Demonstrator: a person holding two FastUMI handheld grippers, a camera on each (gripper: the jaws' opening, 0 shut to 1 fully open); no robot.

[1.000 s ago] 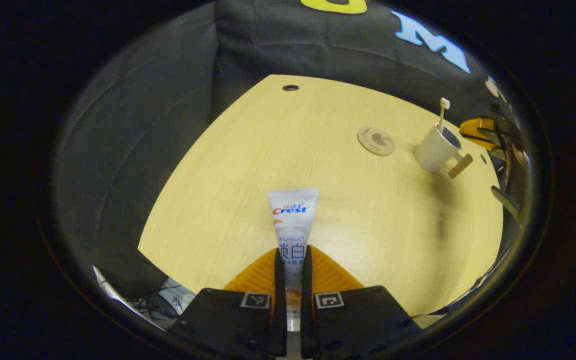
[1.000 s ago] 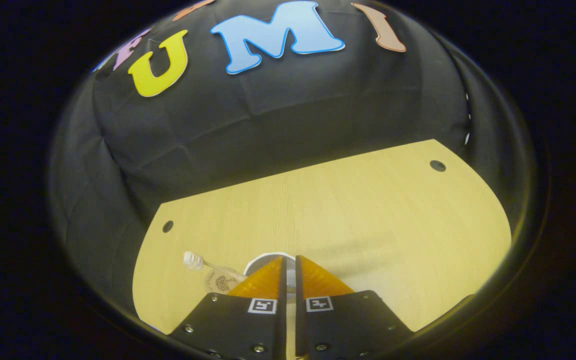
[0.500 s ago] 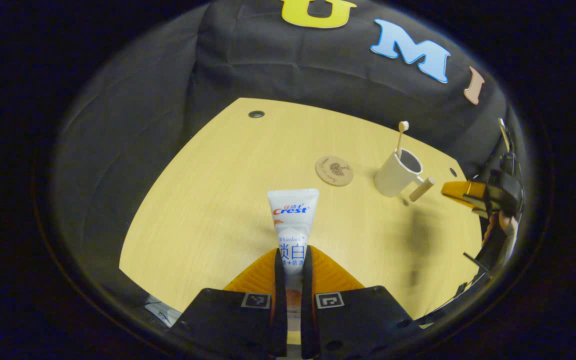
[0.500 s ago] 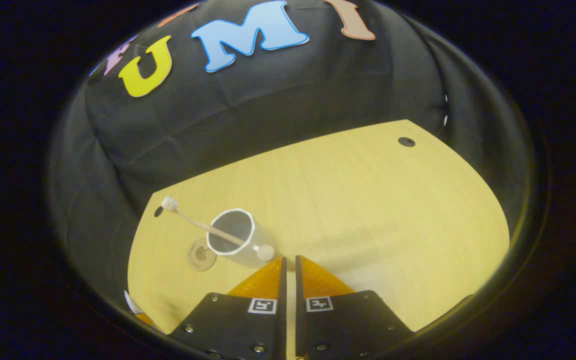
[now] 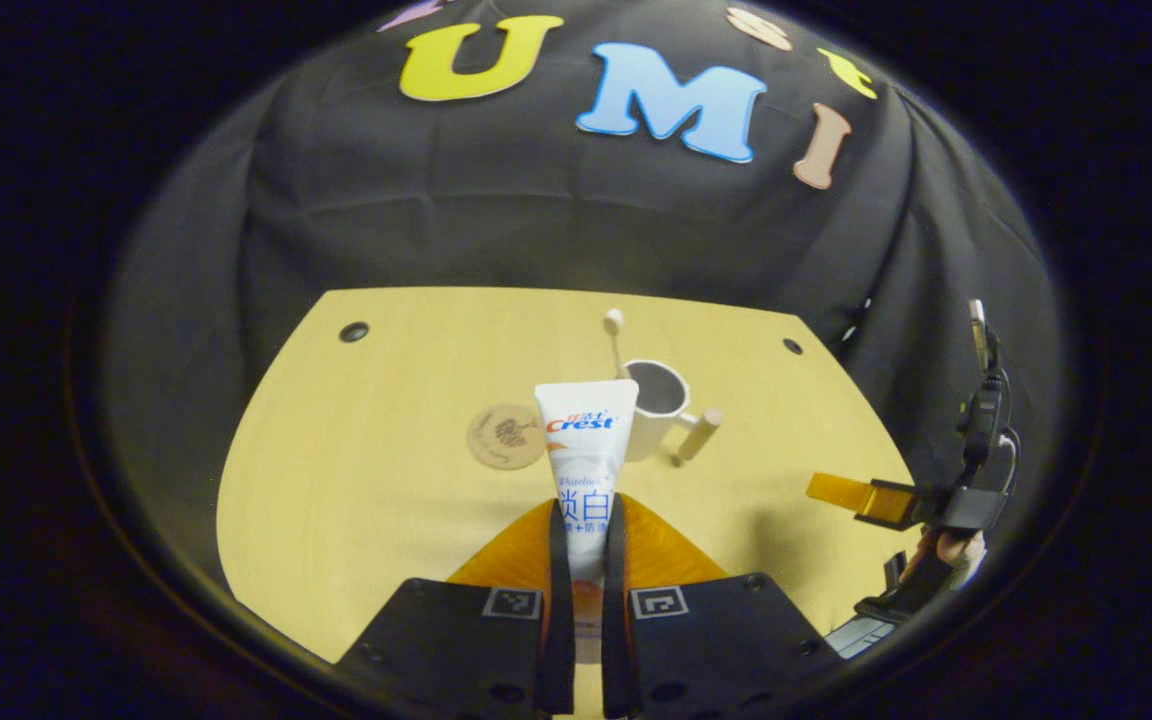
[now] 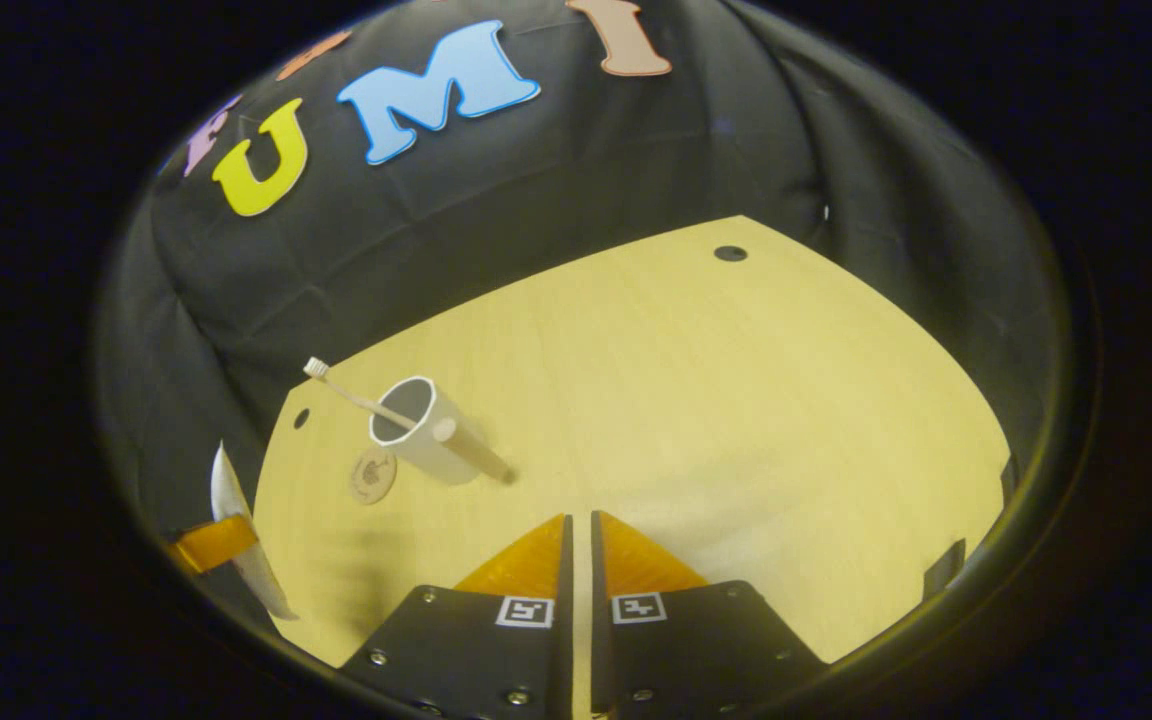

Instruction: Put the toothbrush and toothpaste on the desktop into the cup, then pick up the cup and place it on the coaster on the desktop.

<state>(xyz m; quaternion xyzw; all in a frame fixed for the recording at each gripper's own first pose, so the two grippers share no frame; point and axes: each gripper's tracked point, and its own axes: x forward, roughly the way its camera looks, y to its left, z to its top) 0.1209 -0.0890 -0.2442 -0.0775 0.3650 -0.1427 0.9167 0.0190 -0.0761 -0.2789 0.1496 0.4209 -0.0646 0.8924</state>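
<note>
One item was in my left gripper [image 5: 581,545]: the toothpaste [image 5: 584,450], pinched low on its tube between both fingers, flat crimped end pointing away, above the tabletop [image 5: 366,480]. I judged the tube light and soft, so a firm squeeze could dent it or let it slip; holding near the stiffer cap end seemed wise. My right gripper [image 6: 581,530] was closed and empty. The toothbrush [image 6: 346,393] leaned in the cup [image 6: 421,435], just beside the coaster [image 6: 373,475].
</note>
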